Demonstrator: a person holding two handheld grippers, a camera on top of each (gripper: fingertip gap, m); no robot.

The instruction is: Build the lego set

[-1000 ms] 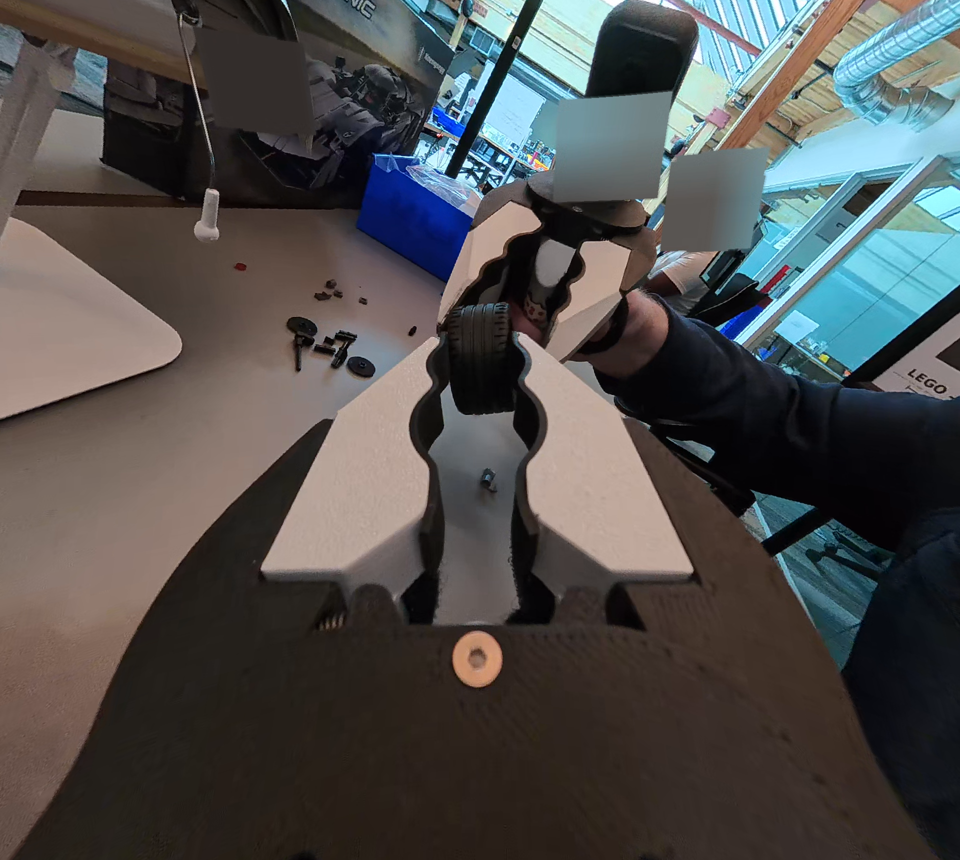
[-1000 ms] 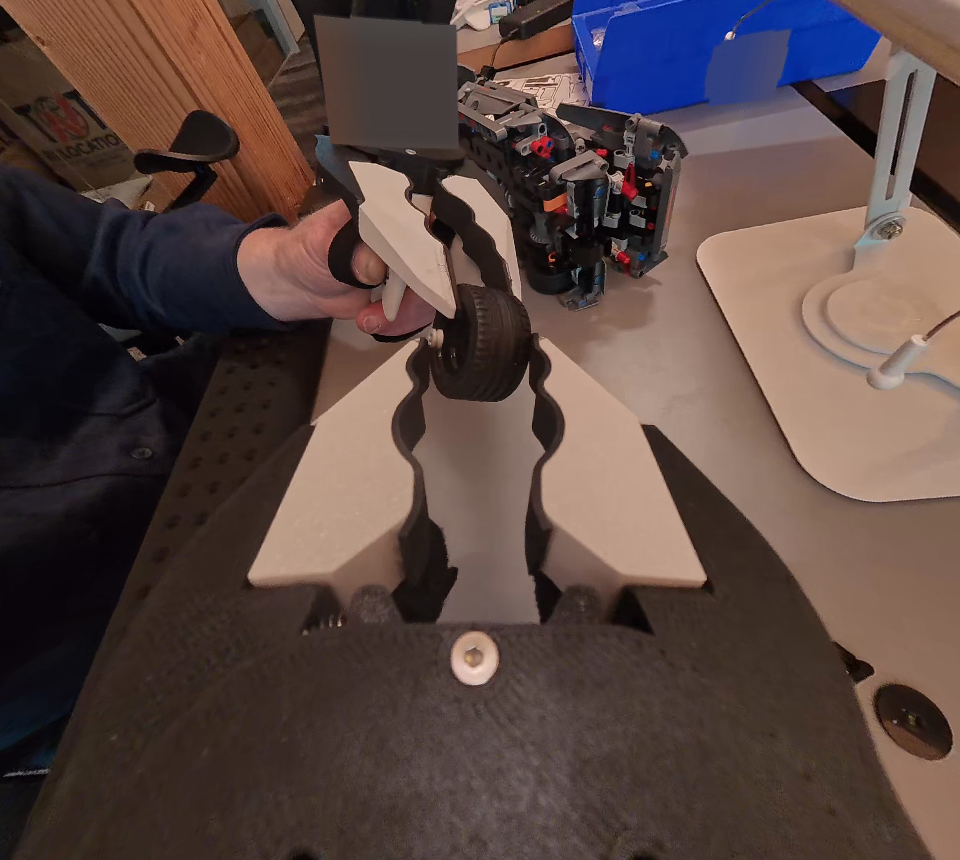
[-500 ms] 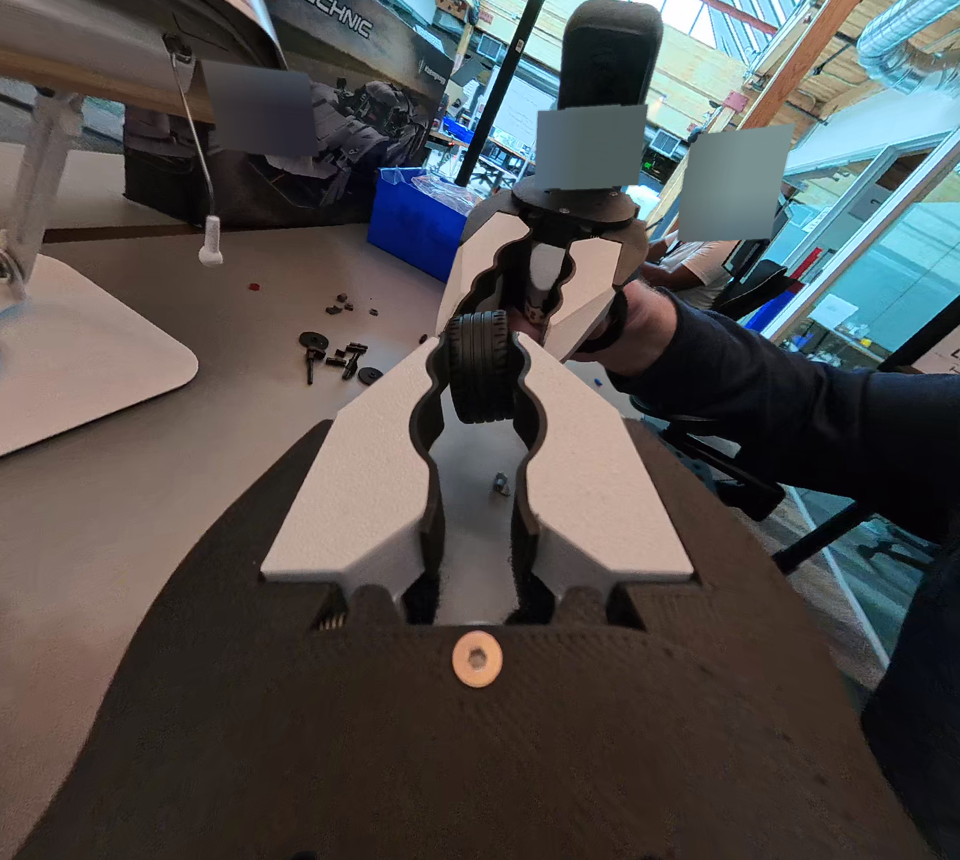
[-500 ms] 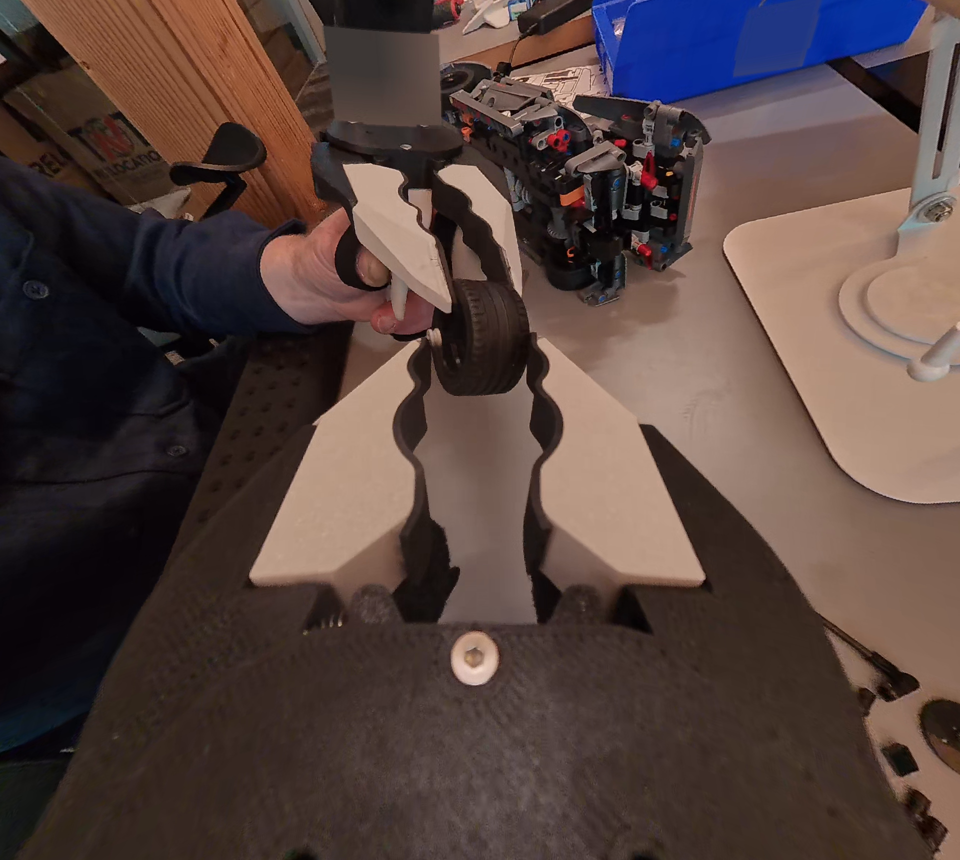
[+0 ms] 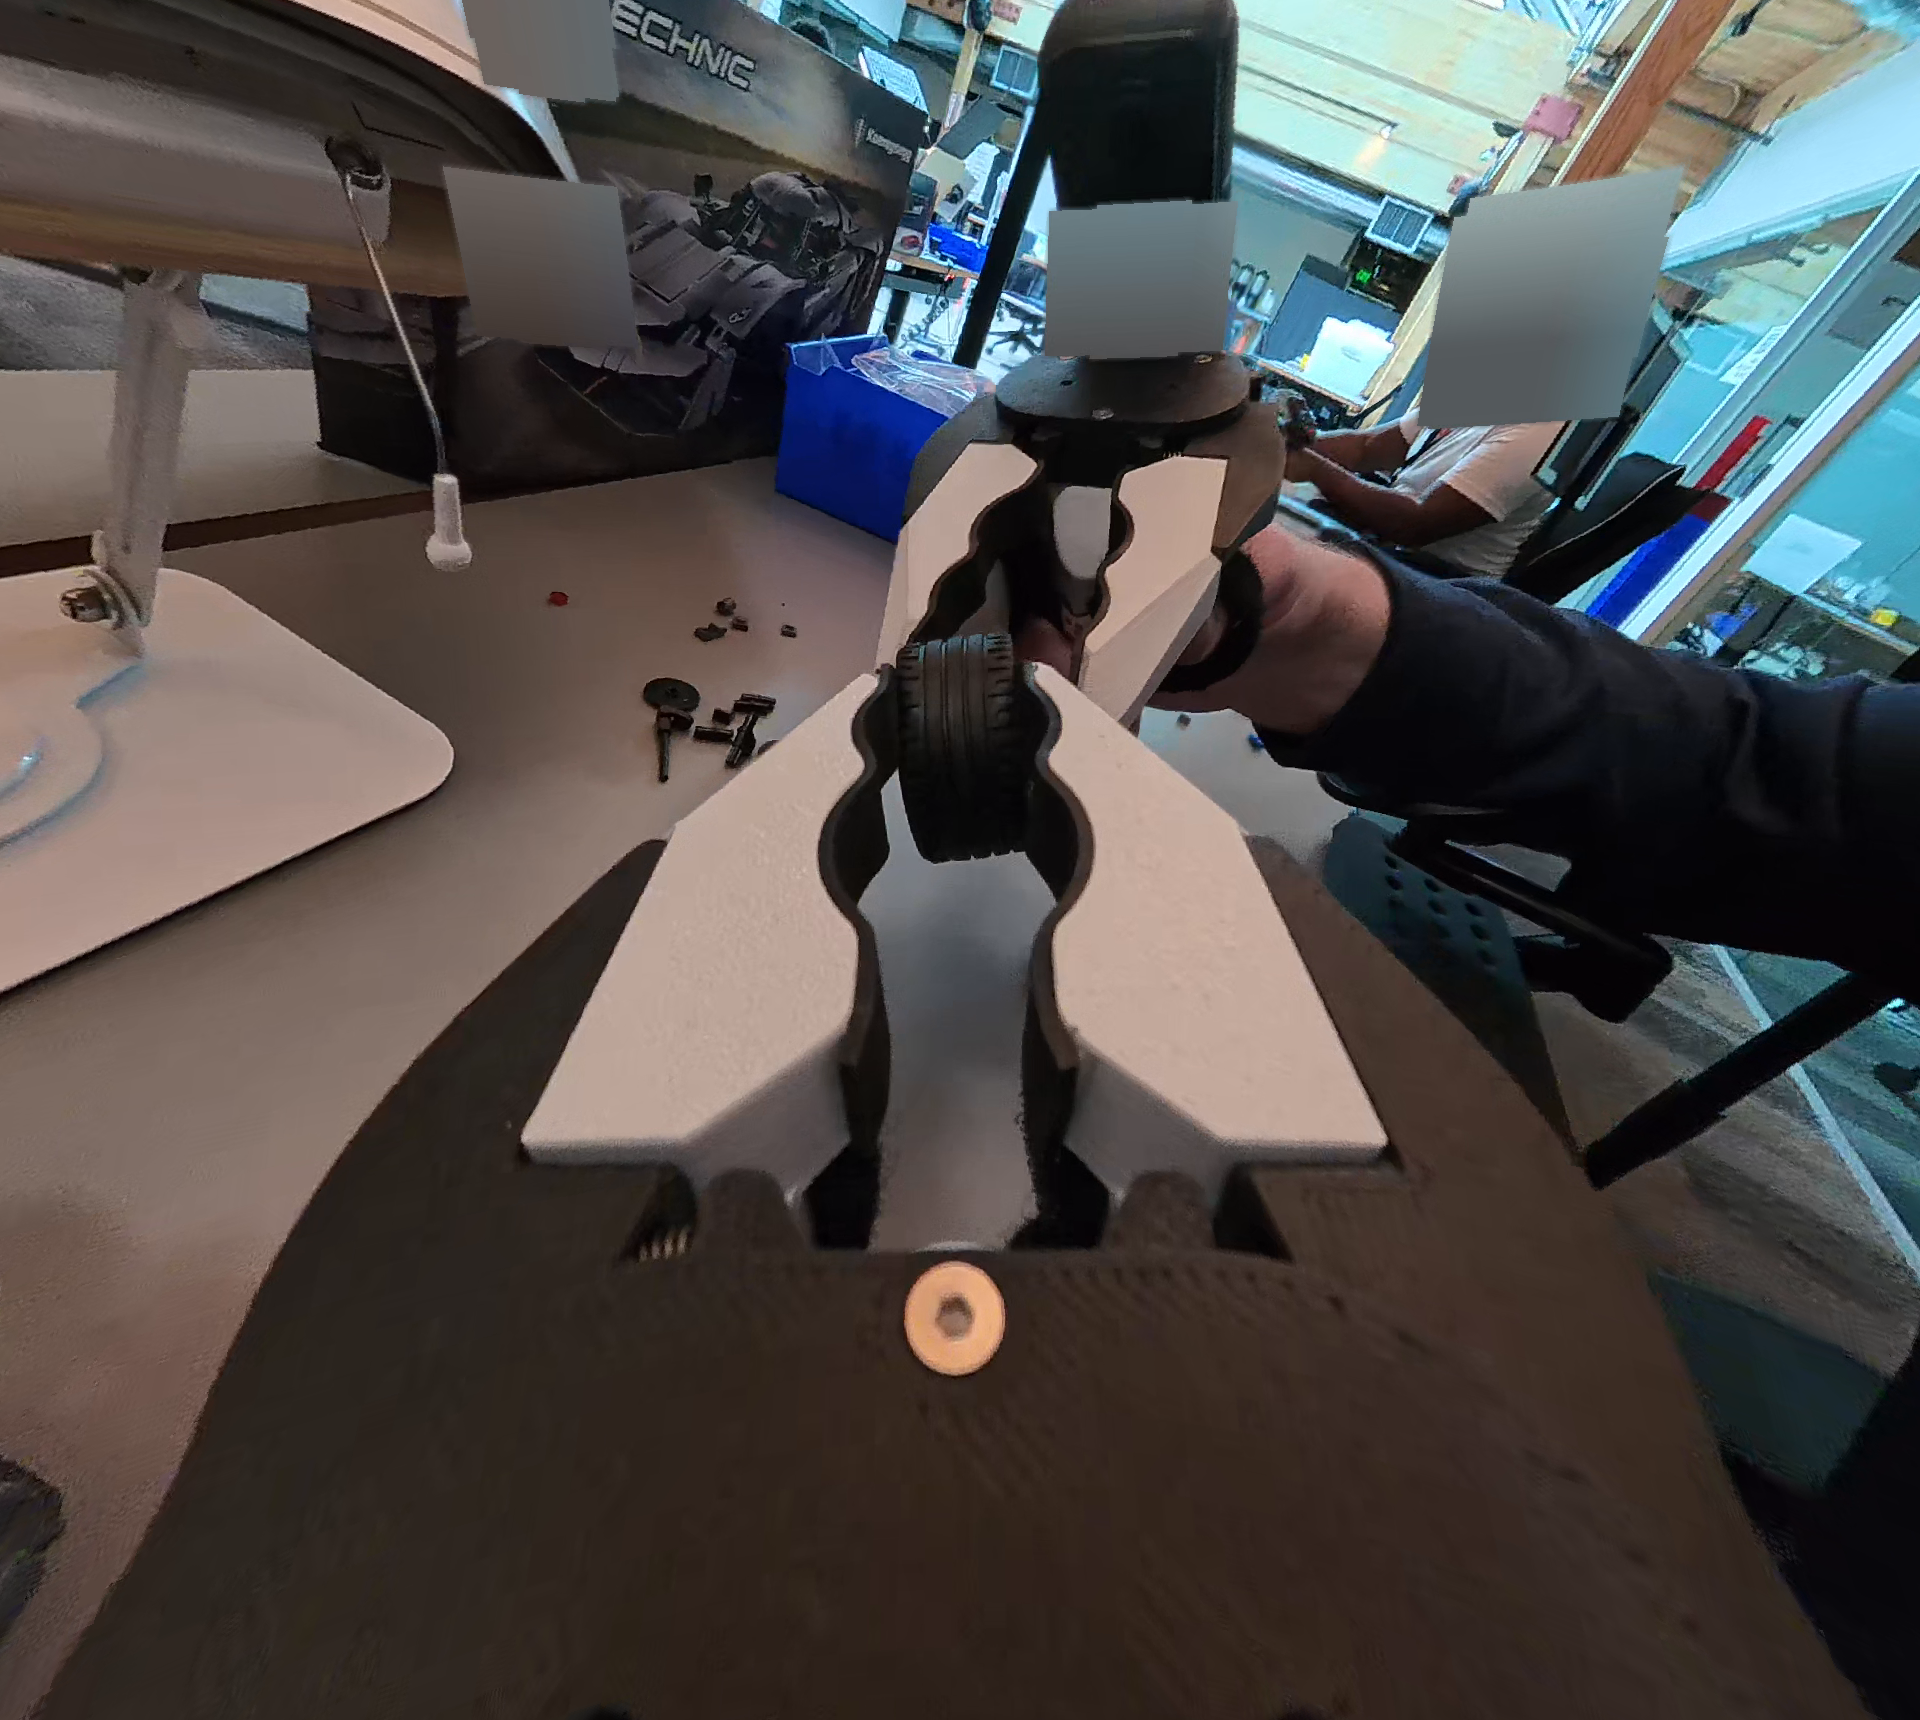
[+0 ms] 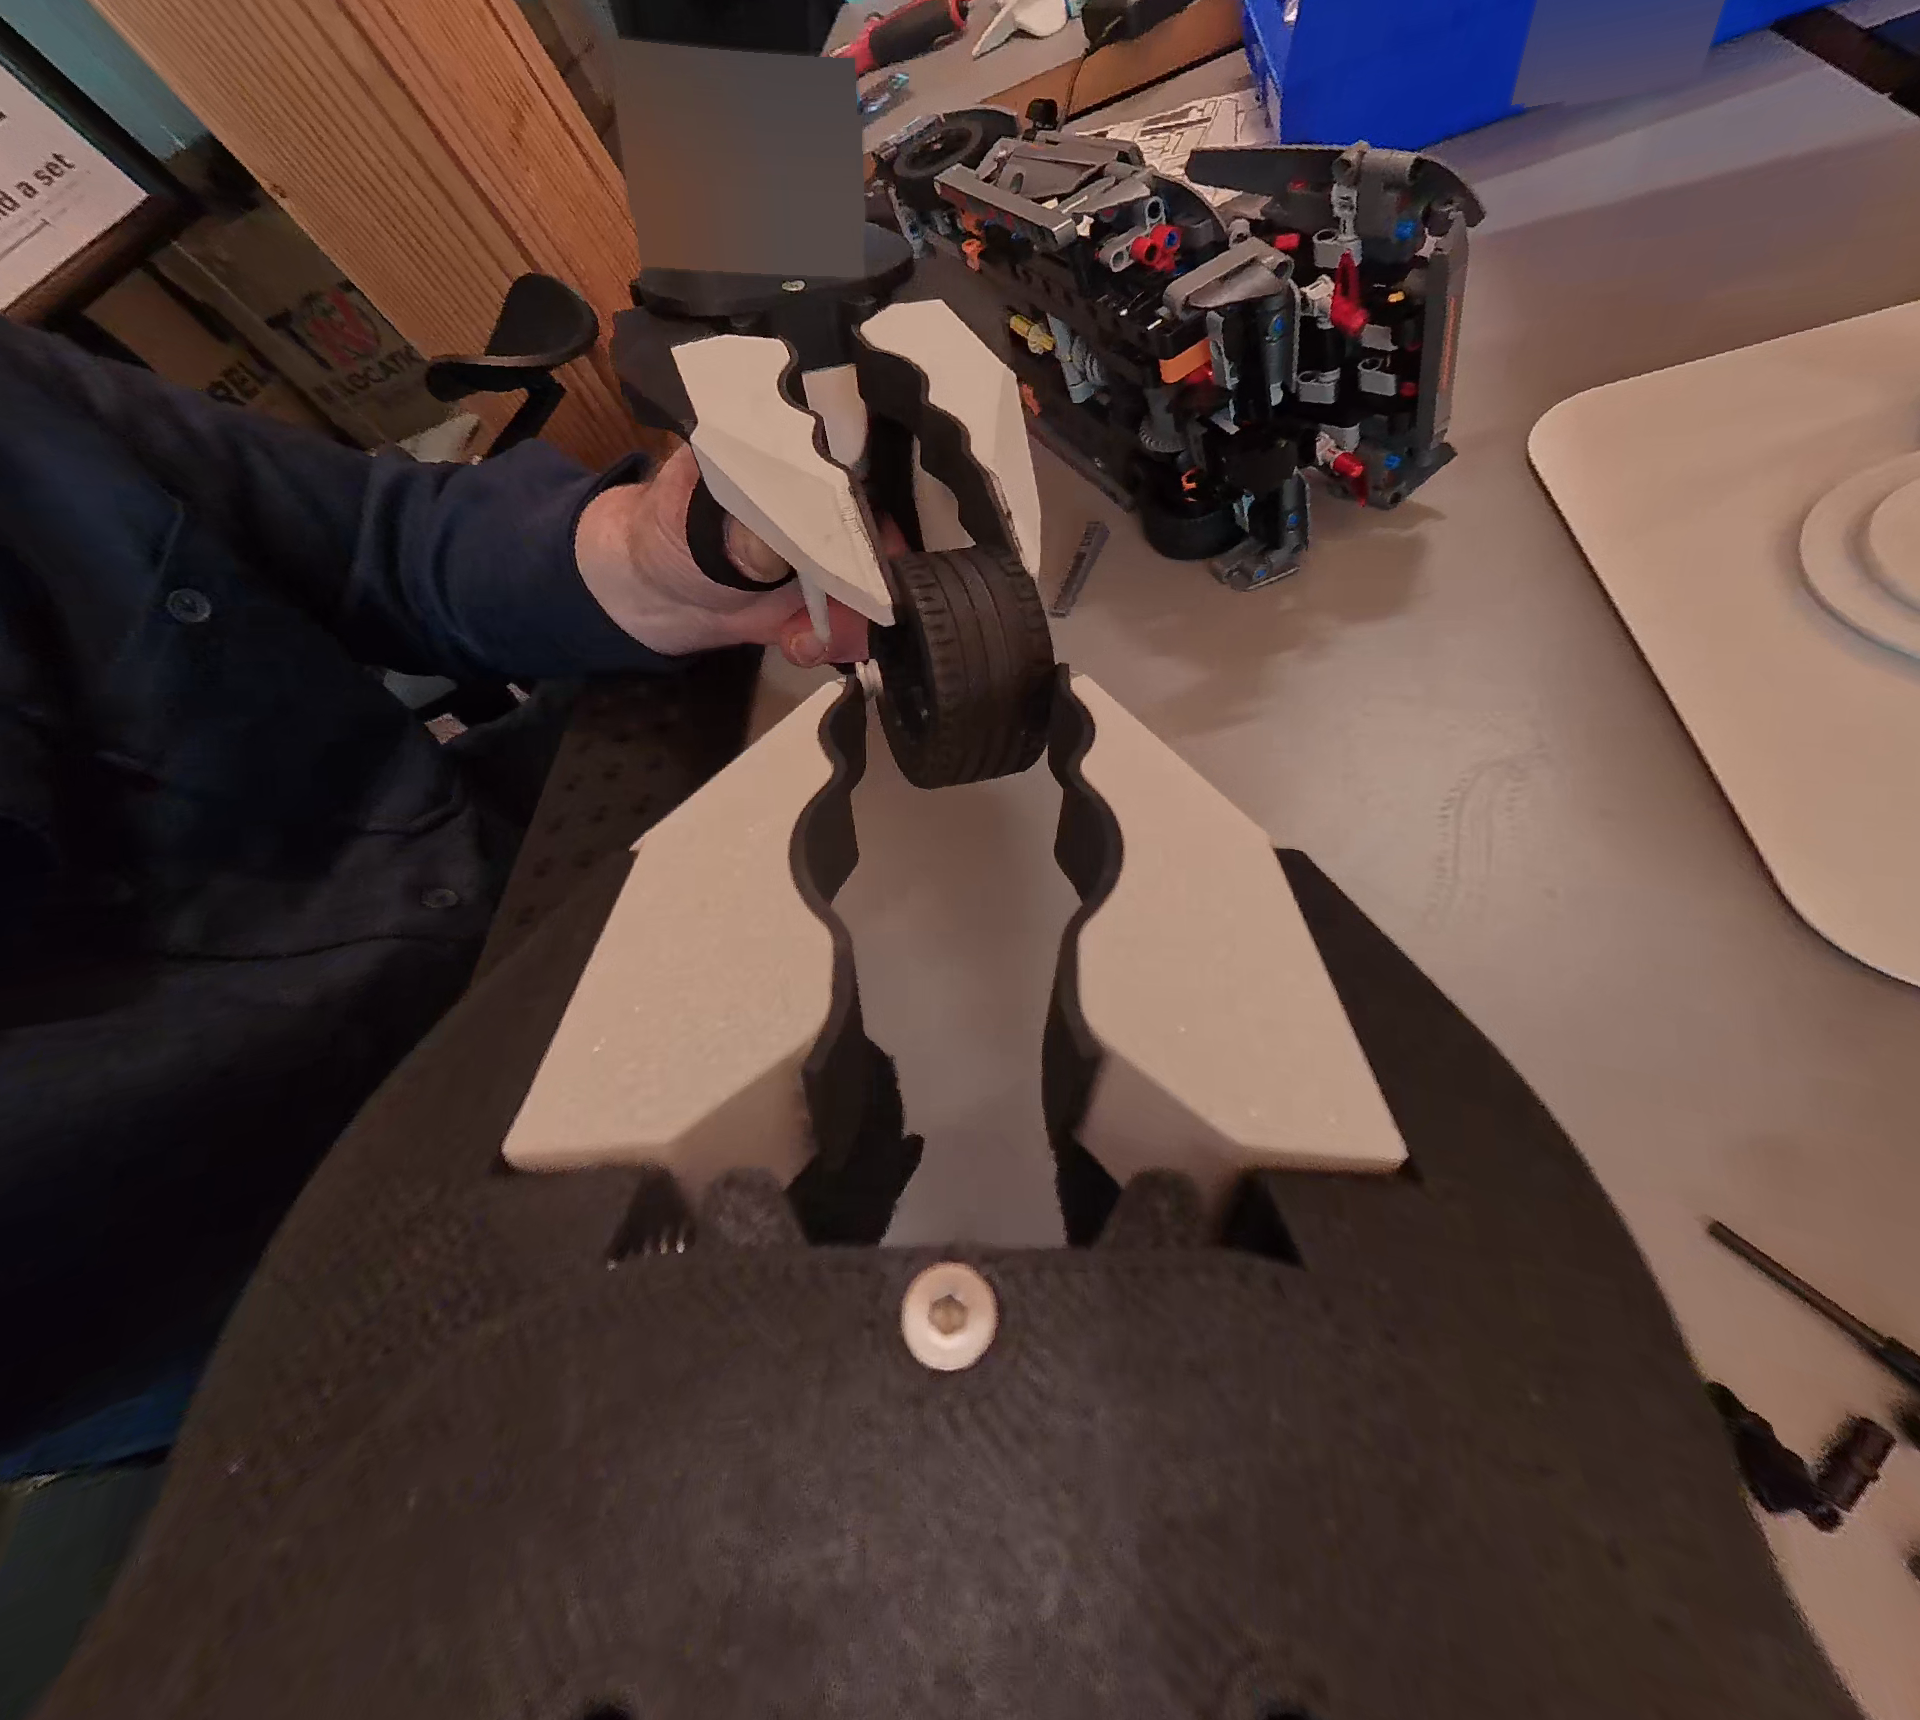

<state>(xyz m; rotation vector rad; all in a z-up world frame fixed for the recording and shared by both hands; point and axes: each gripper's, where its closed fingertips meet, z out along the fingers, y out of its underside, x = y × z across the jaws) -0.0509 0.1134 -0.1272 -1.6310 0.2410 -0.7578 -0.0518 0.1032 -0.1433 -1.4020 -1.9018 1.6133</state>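
Both claws are meeting tip to tip above the table point(image 6: 1351, 787), sharing one black wheel point(image 5: 971, 751): the left claw point(image 5: 961, 699) is clamping its tread, and the right claw point(image 6: 956, 694) is pinching its sides. The half-built lego car point(image 6: 1226, 320) is lying just beyond, with bare table between. Loose parts point(image 5: 717, 725) are sitting to the left claw's left, near the white stand base point(image 5: 208, 787).

The wheel point(image 5: 971, 761) between the tips of the left claw point(image 5: 961, 704) has a matt black rubber tyre with fine tread grooves. The claw's white fingers point(image 5: 727, 974) look grainy, with black wavy liners; its black base is coarse and layered, with a shiny metal screw point(image 5: 954, 1319). Beneath, the grey worktop point(image 5: 260, 995) is smooth and matt.
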